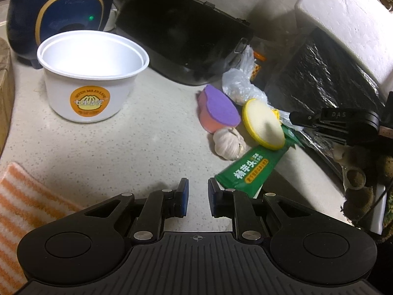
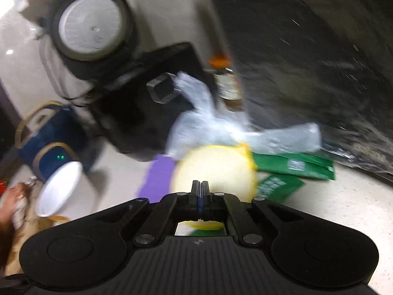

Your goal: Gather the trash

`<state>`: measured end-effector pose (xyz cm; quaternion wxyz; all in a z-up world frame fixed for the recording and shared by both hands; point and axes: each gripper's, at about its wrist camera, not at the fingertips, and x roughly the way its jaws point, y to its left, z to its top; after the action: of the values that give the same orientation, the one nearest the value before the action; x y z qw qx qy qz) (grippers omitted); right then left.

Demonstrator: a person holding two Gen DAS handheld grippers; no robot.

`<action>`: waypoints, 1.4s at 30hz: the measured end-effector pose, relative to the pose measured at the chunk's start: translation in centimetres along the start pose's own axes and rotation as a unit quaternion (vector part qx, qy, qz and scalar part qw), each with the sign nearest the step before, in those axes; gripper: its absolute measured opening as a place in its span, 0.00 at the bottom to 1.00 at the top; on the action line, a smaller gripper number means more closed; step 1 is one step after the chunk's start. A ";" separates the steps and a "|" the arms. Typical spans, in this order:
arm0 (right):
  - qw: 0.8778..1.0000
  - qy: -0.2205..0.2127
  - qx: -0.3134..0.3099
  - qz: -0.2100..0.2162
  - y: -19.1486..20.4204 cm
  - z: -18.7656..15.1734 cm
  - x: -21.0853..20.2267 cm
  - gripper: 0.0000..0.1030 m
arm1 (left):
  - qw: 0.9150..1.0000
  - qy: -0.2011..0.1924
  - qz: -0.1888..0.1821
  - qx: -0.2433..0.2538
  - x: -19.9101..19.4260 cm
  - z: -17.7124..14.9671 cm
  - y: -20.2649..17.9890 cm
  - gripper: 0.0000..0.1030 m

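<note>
On the pale counter (image 1: 137,147) lie a green snack packet (image 1: 250,169), a yellow-rimmed round lid (image 1: 262,125), a crumpled clear plastic bag (image 1: 242,83), a pink sponge with a purple face (image 1: 219,108) and a garlic bulb (image 1: 228,142). A white paper bowl (image 1: 91,73) with an orange label stands at the left. My left gripper (image 1: 198,191) hovers just left of the packet, its jaws a narrow gap apart with nothing between them. In the blurred right wrist view my right gripper (image 2: 201,188) is shut and empty, right over the lid (image 2: 213,169); green packets (image 2: 294,167) lie to its right.
A blue appliance (image 1: 54,7) and a black one (image 1: 186,29) stand along the back. A white foam box (image 1: 348,19) rests on a dark foil-covered surface (image 1: 324,78) at the right. An orange-striped cloth (image 1: 24,196) lies at the near left.
</note>
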<state>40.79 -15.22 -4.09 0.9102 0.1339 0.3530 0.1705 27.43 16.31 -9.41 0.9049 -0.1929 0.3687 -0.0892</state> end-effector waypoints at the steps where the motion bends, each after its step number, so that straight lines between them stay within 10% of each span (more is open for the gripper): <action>1: 1.000 -0.003 -0.009 0.000 0.6 0.0 -0.4 0.00 | 1.000 -0.001 0.000 0.002 0.0 0.0 -0.1 0.19; 7: 0.991 0.003 -0.078 -0.106 1.4 -2.2 -0.3 0.13 | 0.995 -0.017 -0.039 0.088 0.8 1.3 -4.7 0.19; 15: 0.990 -0.003 -0.067 -0.122 -1.7 -5.1 -5.1 0.48 | 0.959 0.014 -0.023 0.282 7.3 1.6 -13.3 0.19; 20: 0.995 0.001 -0.014 -0.101 -4.0 -5.8 -5.2 0.48 | 0.960 0.073 -0.023 0.271 11.7 2.4 -13.5 0.19; 29: 0.997 0.051 0.037 -0.037 -3.4 -3.0 2.2 0.48 | 0.982 0.041 -0.017 0.181 7.0 2.2 -7.9 0.19; 33: 0.997 0.064 0.012 -0.041 -1.2 -3.1 4.7 0.32 | 0.989 0.015 -0.002 0.146 4.4 2.6 -4.9 0.19; 42: 0.992 0.107 -0.056 0.047 5.3 -6.8 4.4 0.31 | 0.980 0.050 -0.035 0.191 3.1 1.4 -4.5 0.19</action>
<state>38.02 -7.79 -9.64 0.8643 0.0801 0.4315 0.2458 30.53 11.71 -8.54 0.9020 -0.0248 0.3825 -0.1989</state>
